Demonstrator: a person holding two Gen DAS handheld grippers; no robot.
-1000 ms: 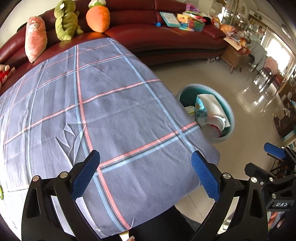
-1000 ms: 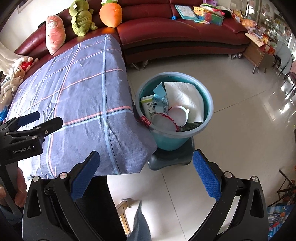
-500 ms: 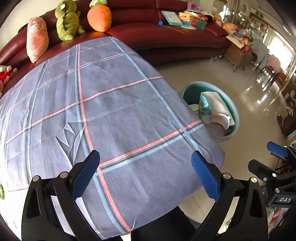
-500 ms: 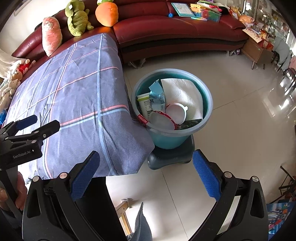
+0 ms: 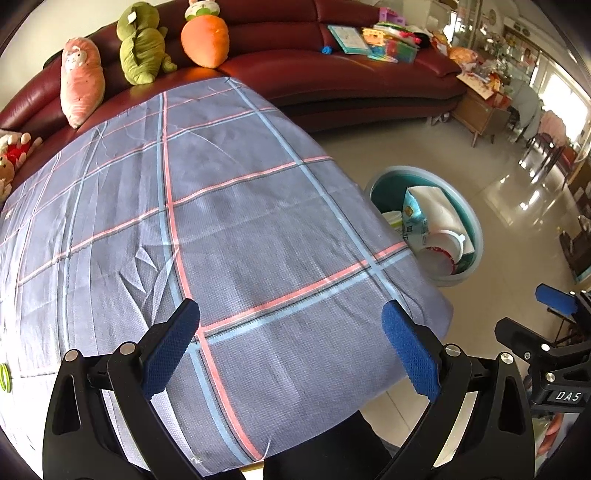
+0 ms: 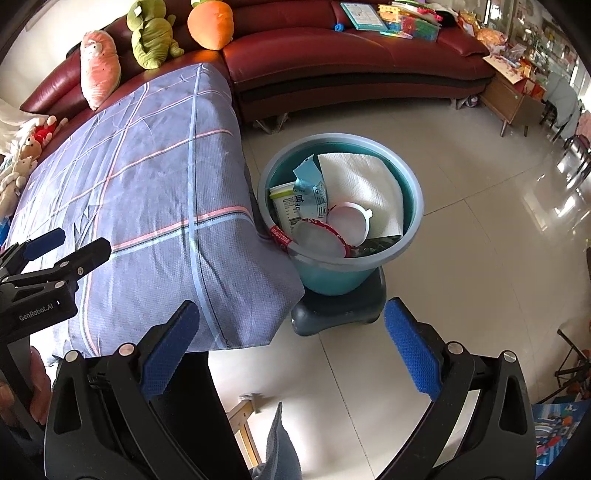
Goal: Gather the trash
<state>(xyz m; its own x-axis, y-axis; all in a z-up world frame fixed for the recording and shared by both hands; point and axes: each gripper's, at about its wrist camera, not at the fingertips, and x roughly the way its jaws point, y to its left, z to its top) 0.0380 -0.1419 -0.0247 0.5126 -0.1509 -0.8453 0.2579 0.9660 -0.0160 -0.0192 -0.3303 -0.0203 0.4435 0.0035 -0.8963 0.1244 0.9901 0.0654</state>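
Observation:
A teal bin [image 6: 415, 206] stands on a dark stool [image 6: 338, 314] beside the table's right corner; it also shows in the left wrist view [image 5: 474, 236]. It holds a white paper towel [image 6: 364, 188], a blue snack packet [image 6: 312, 192], a white cup [image 6: 284, 206] and round lids [image 6: 349, 223]. My left gripper [image 5: 290, 347] is open and empty above the near part of the plaid cloth [image 5: 207, 229]. My right gripper [image 6: 291, 350] is open and empty above the floor, in front of the bin.
A dark red sofa [image 6: 351, 48] curves behind the table, with plush toys [image 6: 151, 33] and books [image 6: 360, 14] on it. A wooden cabinet [image 6: 513, 99] stands at the far right. Tiled floor [image 6: 480, 258] surrounds the bin. A small green thing [image 5: 4, 376] lies at the cloth's left edge.
Both grippers have drifted slightly; the bin sits a little farther right in the left view and a little higher in the right view. Both stay open and empty.

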